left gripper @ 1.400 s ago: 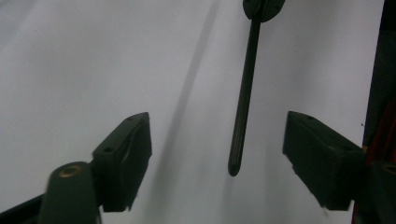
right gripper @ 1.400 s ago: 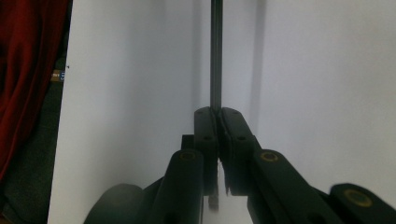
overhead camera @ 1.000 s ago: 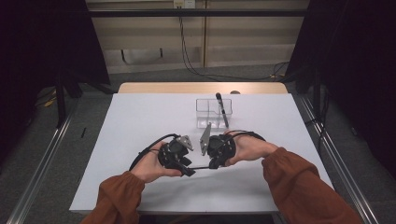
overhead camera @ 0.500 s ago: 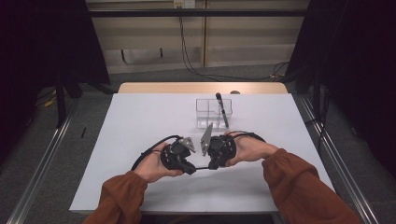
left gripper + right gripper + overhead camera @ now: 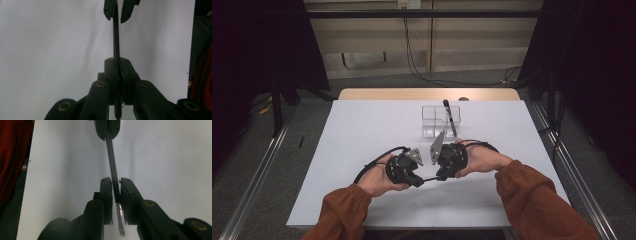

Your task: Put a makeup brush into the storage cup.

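1. Currently the step in hand looks like a handover of a slim black brush (image 5: 430, 179) from one gripper to the other, low over the near middle of the white table (image 5: 362, 130).
2. The brush lies level between the 2 grippers, which face each other tip to tip. In the right gripper view its silver ferrule (image 5: 120, 217) and bristle end point back toward that camera.
3. The left gripper (image 5: 116, 62) has its jaws clamped on the brush shaft, with the pads pressed flat against both sides.
4. The right gripper (image 5: 115, 182) has just been opening its jaws. The brush is between them, but a narrow gap shows beside the shaft, so they no longer pinch it.
5. Judged from this, the left gripper now carries the brush alone and the release is nearly done.
6. The next move calls for the right gripper to spread a little wider and draw straight back along the shaft, so that it does not knock the ferrule.
7. The left gripper should keep its grip firm, since it holds the brush near one end and the brush could tip.
8. A clear organiser (image 5: 434, 120) stands farther back on the table with a black pen (image 5: 449, 116) leaning in it; it is a likely place for the brush.
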